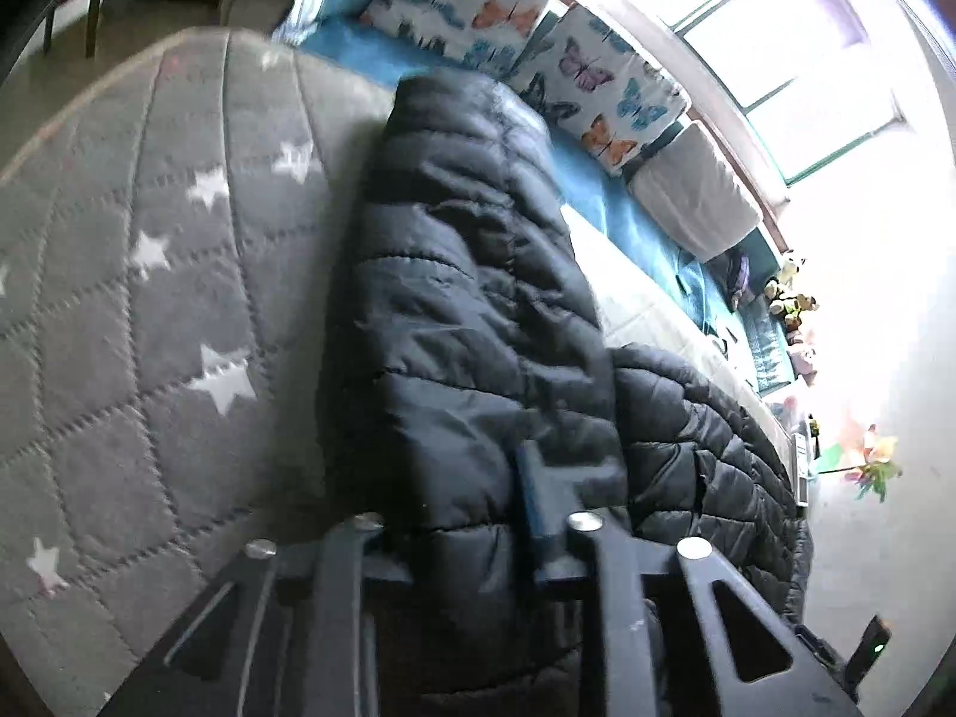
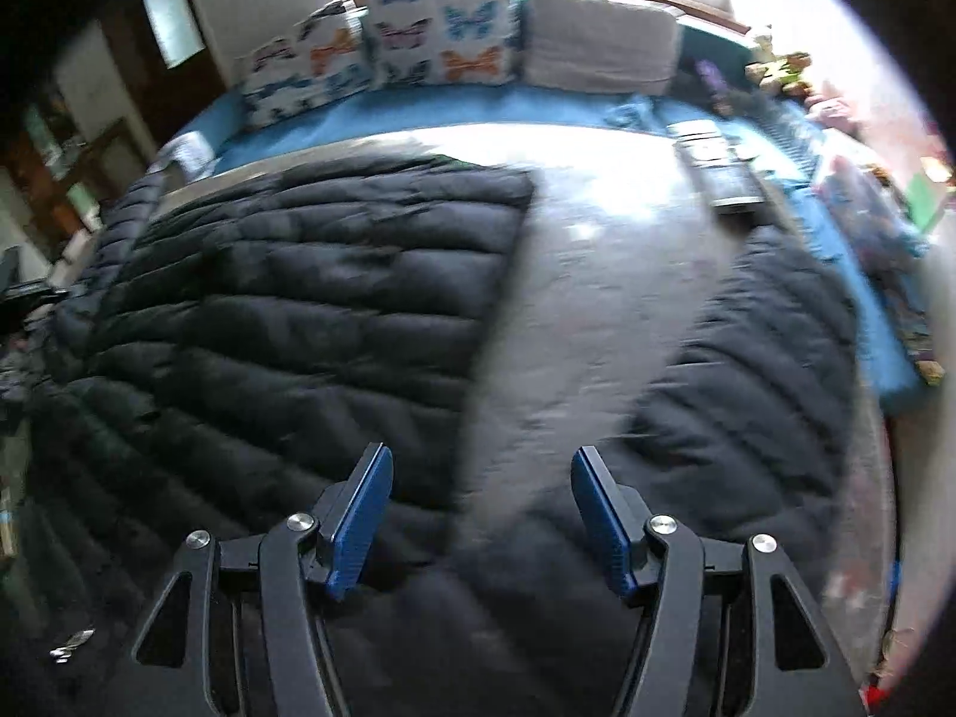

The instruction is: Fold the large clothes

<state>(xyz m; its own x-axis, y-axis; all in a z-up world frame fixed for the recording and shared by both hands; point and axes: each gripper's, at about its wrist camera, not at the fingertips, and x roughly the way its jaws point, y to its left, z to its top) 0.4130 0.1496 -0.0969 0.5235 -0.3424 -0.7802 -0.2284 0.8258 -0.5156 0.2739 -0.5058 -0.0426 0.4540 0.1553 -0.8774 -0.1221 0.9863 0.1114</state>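
**Black puffer jacket on the star quilt, left grip taken**

While the black quilted jacket (image 1: pixel 478 299) lies spread over a grey quilt with white stars (image 1: pixel 149 275), the left hand-held gripper (image 1: pixel 478 532) is clamped on a fold of it: padded cloth bulges between the two fingers, and only one blue pad (image 1: pixel 532 496) shows, the other being buried in the fabric. In the left wrist view the jacket runs as a long, bunched ridge away from the camera, with a second lobe of it dropping off to the right.

Right hand-held gripper (image 2: pixel 481 514): jaws stand moderately wide, nothing between them, both blue pads bare. It hangs above the jacket, at the spot where the grey quilt shows in a wedge between the jacket's broad body on the left and a sleeve-like part (image 2: pixel 753 370) on the right. View blurred.

Surroundings:
- Butterfly-print cushions (image 2: pixel 412 42) stand in a row behind the quilt, on a blue cover (image 1: pixel 627 203).
- Plain white cushion (image 2: pixel 603 42) just beside them, under a bright window (image 1: pixel 794 60).
- Small soft toys (image 1: pixel 788 293) along the far edge by the window; detail too small to tell.
- Dark flat object (image 2: pixel 723 167) on the quilt beyond the sleeve; cannot tell what it is.
- Chair legs (image 1: pixel 95 6) on the floor past the quilt's far corner.
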